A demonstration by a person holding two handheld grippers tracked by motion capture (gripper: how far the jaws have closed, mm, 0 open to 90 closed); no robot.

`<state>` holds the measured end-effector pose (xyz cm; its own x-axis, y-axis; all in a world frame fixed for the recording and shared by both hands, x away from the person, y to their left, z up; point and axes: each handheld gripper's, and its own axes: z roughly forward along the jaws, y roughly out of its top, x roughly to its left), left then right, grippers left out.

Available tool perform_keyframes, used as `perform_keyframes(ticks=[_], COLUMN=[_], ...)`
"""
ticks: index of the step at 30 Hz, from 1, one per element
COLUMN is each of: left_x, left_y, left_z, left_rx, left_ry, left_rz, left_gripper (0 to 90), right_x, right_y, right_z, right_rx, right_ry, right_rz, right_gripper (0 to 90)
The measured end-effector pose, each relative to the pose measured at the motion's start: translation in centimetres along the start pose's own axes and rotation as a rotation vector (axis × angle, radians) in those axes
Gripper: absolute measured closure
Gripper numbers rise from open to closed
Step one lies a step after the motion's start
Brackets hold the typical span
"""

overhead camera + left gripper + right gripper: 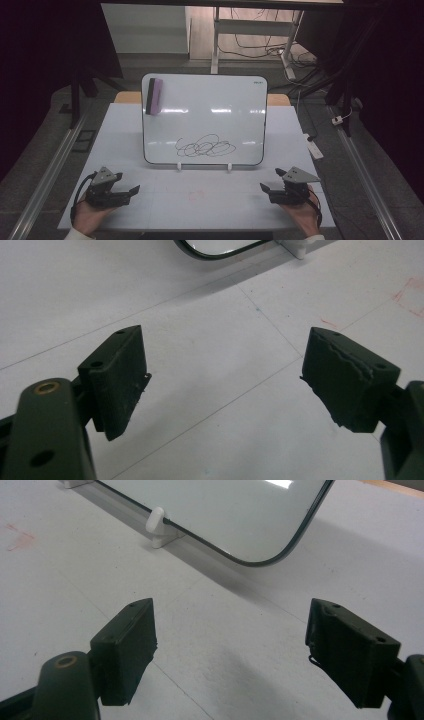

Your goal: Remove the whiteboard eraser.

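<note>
Both grippers' jaws gape; whiteboard [204,120] scribble, perhaps loops, hard to read

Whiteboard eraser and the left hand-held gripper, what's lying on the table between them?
Nothing loose: in the high view, between the purple eraser on the whiteboard and the left hand-held gripper there is just board surface and bare white table.

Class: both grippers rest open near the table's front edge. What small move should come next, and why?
Probably lift the left gripper toward the purple eraser on the whiteboard's upper left: black scribble marks the board, and both grippers' jaws stand open and empty.
</note>
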<state>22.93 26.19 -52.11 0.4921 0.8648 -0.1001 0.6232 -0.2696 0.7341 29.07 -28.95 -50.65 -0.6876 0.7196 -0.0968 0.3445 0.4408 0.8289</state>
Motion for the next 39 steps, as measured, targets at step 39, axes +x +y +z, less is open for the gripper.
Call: perform_keyframes(ticks=[39], left_x=[0.7], left_y=[13.2], left_z=[-2.5], left_rx=[-0.156], left_ry=[-0.031], left_rz=[-0.012], left_gripper=[20.5], right_x=[0.6], right_y=[0.3], right_z=[0.2], right_rx=[-0.024], right_ry=[0.000], right_rz=[0.019], right_gripper=[22.3])
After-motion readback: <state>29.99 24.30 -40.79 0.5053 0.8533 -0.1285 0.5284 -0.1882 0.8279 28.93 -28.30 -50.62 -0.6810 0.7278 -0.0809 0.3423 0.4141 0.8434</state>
